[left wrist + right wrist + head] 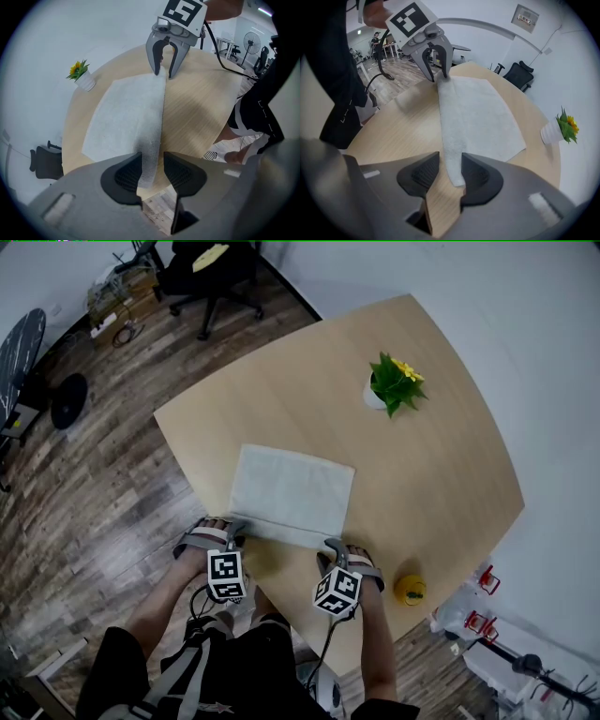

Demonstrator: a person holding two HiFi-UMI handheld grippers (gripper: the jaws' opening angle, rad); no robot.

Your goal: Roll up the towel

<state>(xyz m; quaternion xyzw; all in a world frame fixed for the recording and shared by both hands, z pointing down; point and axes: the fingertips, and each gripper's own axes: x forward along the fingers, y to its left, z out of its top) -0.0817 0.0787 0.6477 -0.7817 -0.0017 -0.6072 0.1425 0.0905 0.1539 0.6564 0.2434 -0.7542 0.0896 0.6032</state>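
I worked in what looked like an office or a lab workroom. The floor [103, 484] was wood-look plank and the walls [525, 334] were plain white. A black swivel chair [211, 273] on castors stood beyond the pale, round-edged counter [450, 493], and another chair [516, 75] sat by the far wall under a small wall plaque [524, 18]. A pedestal fan [247, 44] stood near some desks, with a power strip and loose cables [117, 329] on the floor. A small potted plant [394, 385] was the counter's only decoration.
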